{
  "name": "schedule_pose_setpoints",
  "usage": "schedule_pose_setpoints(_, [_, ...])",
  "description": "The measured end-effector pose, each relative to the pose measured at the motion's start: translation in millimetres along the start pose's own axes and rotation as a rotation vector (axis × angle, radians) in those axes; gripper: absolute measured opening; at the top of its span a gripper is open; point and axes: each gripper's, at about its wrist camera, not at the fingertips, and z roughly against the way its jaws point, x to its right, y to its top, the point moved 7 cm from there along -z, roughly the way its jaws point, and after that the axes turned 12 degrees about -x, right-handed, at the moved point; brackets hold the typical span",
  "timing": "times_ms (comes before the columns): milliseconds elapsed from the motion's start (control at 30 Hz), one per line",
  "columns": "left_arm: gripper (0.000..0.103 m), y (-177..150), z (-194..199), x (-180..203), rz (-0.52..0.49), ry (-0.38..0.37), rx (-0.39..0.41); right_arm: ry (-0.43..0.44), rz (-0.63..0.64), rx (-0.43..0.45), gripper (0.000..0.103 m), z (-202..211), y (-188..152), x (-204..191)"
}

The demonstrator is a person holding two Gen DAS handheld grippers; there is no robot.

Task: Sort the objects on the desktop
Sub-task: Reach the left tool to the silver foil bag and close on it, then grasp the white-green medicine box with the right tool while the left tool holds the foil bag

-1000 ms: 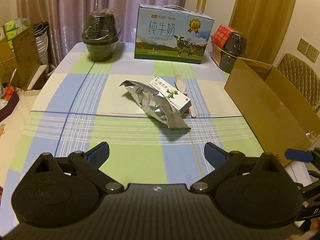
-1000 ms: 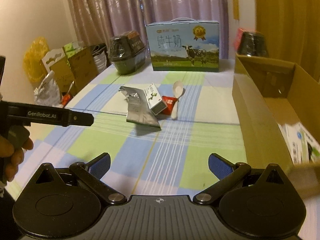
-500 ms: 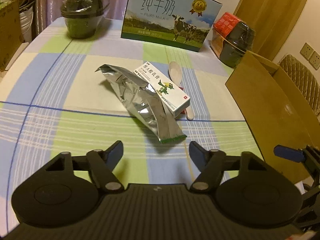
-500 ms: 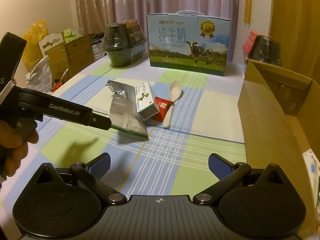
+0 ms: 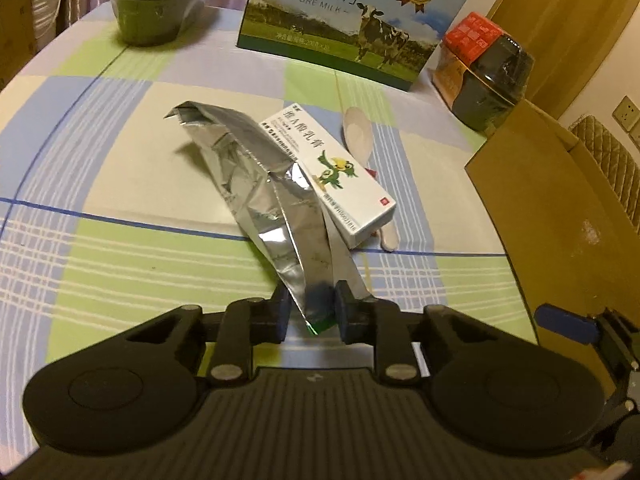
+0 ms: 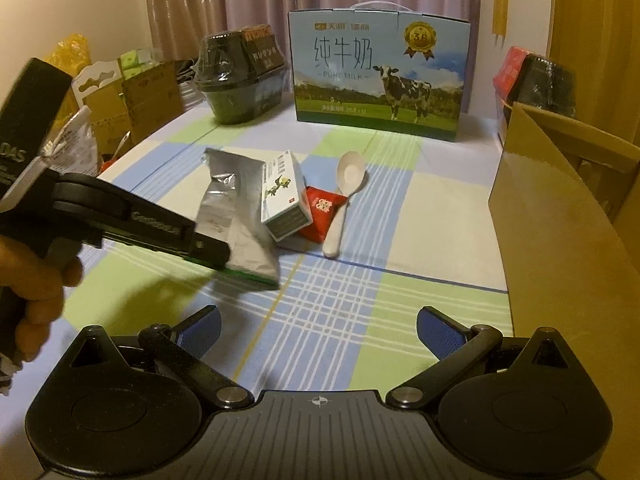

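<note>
A crumpled silver foil bag lies mid-table, and my left gripper is shut on its near, green-edged end. From the right wrist view the same left gripper reaches in from the left onto the foil bag. A white medicine box with a green cartoon bird leans on the bag. Behind it lie a white spoon and a small red packet. My right gripper hangs open over bare tablecloth in front of these things, holding nothing.
An open cardboard box stands along the table's right edge. A milk carton case and two dark wrapped containers stand at the back. A hand holds the left gripper. Boxes and bags crowd the floor at left.
My left gripper moved forward and down to the foil bag and went from wide open to shut on its near end. The right gripper came closer to the objects and stayed open.
</note>
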Motion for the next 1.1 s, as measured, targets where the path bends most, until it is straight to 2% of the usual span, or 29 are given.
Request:
schedule_pose_setpoints(133, [0.010, -3.5, 15.6, -11.0, -0.027, 0.018, 0.007, 0.008, 0.004, -0.004, 0.101, -3.2, 0.7, -2.9])
schedule_pose_setpoints(267, [0.004, -6.8, 37.7, -28.6, -0.083, 0.074, 0.023, 0.018, 0.009, -0.002, 0.101, -5.1, 4.0, -9.8])
schedule_pose_setpoints(433, [0.001, -14.3, 60.0, -51.6, -0.151, 0.177, 0.040, 0.031, 0.020, 0.001, 0.101, -8.1, 8.1, -21.5])
schedule_pose_setpoints(533, [0.002, -18.1, 64.9, -57.7, -0.170, 0.187, 0.040, 0.036, 0.026, -0.002, 0.101, -12.1, 10.6, -27.5])
schedule_pose_setpoints(600, [0.007, -18.9, 64.0, -59.0, -0.183, 0.189, 0.033, 0.037, 0.029, -0.004, 0.101, -14.6, 12.6, -30.6])
schedule_pose_setpoints(667, [0.033, -17.7, 61.3, -59.9, -0.194, 0.181, 0.019, 0.039, 0.030, -0.006, 0.101, -17.2, 14.8, -31.5])
schedule_pose_setpoints(733, [0.042, -11.7, 58.5, -61.9, -0.192, 0.154, 0.007, 0.038, 0.031, -0.006, 0.101, -19.5, 16.4, -32.1])
schedule_pose_setpoints(867, [0.045, 9.3, 55.0, -65.6, -0.220, 0.136, -0.015, 0.042, 0.037, -0.012, 0.101, -27.0, 22.5, -34.7])
schedule_pose_setpoints(1100, [0.048, 44.0, 36.2, -72.0, -0.246, 0.057, -0.095, 0.061, 0.014, -0.006, 0.101, -50.3, 42.6, -44.8])
